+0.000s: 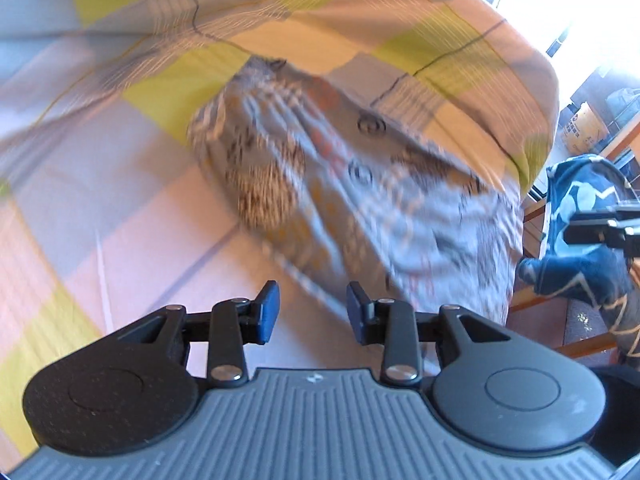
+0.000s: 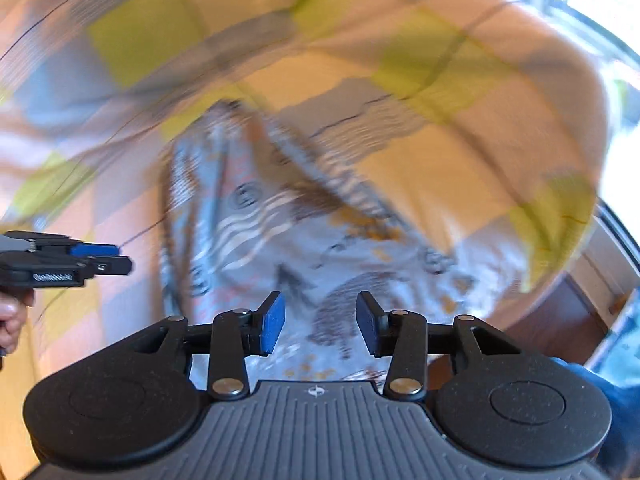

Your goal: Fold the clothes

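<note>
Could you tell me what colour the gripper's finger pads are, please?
Blue, on black fingers; the right gripper's pads show it best in the right wrist view.

Garment on bedsheet (near its edge), before both grippers, wooden floor right

Patterned grey garment with orange and brown prints and round buttons lies crumpled, partly bunched, on a checked orange, yellow-green and grey bedspread.
</note>
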Demonstrator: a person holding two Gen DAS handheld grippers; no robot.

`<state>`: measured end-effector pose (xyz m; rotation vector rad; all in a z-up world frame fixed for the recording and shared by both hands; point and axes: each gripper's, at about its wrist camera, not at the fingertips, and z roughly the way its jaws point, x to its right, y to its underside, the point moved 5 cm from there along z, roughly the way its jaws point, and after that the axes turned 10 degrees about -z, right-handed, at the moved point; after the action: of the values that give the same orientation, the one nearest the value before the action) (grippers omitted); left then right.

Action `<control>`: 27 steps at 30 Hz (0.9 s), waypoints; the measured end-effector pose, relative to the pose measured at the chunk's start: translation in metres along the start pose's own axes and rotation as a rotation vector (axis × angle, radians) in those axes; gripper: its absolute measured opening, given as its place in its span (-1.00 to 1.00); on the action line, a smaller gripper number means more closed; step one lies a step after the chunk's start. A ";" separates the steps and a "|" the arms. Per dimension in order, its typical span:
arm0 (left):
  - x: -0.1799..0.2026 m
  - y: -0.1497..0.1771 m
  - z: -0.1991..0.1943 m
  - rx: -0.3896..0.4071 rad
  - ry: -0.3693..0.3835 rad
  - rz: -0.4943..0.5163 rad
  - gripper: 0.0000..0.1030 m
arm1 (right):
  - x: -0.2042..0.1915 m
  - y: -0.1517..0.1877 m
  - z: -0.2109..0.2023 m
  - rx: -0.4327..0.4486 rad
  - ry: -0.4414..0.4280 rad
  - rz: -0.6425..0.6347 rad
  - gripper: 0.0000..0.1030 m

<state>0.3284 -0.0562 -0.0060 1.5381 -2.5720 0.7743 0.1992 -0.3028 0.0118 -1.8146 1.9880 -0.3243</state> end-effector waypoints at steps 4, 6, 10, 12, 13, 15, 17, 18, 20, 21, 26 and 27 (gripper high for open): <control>0.004 0.039 0.006 0.065 0.003 -0.050 -0.37 | -0.019 0.011 0.030 0.000 -0.129 -0.154 -0.16; 0.009 0.056 0.013 0.124 0.005 -0.058 -0.37 | -0.025 0.018 0.047 0.025 -0.193 -0.246 -0.16; 0.017 0.078 0.031 0.234 -0.042 -0.109 -0.33 | -0.024 0.031 0.080 0.075 -0.228 -0.379 -0.16; 0.021 0.085 0.038 0.292 -0.071 -0.123 -0.33 | -0.018 0.035 0.093 0.092 -0.215 -0.384 -0.16; 0.023 0.087 0.039 0.319 -0.083 -0.118 -0.32 | -0.016 0.035 0.098 0.114 -0.191 -0.392 -0.17; 0.026 0.087 0.040 0.364 -0.099 -0.105 -0.32 | -0.014 0.036 0.102 0.188 -0.129 -0.404 -0.17; 0.028 0.088 0.040 0.408 -0.101 -0.090 -0.32 | -0.012 0.037 0.106 0.262 -0.084 -0.406 -0.17; 0.028 0.089 0.040 0.428 -0.101 -0.081 -0.32 | -0.010 0.036 0.106 0.302 -0.075 -0.395 -0.16; 0.029 0.092 0.038 0.469 -0.120 -0.055 -0.32 | -0.010 0.038 0.105 0.381 -0.075 -0.372 -0.16; 0.029 0.094 0.037 0.491 -0.129 -0.047 -0.32 | -0.010 0.040 0.104 0.415 -0.076 -0.365 -0.16; 0.028 0.109 0.021 0.543 -0.165 -0.028 -0.22 | -0.018 0.056 0.087 0.522 -0.109 -0.355 -0.16; 0.030 0.112 0.017 0.558 -0.179 -0.018 -0.21 | -0.023 0.060 0.077 0.544 -0.121 -0.359 -0.16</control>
<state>0.2228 -0.0456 -0.0557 1.8300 -2.5901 1.5161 0.1828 -0.2649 -0.0792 -1.7580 1.3120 -0.7605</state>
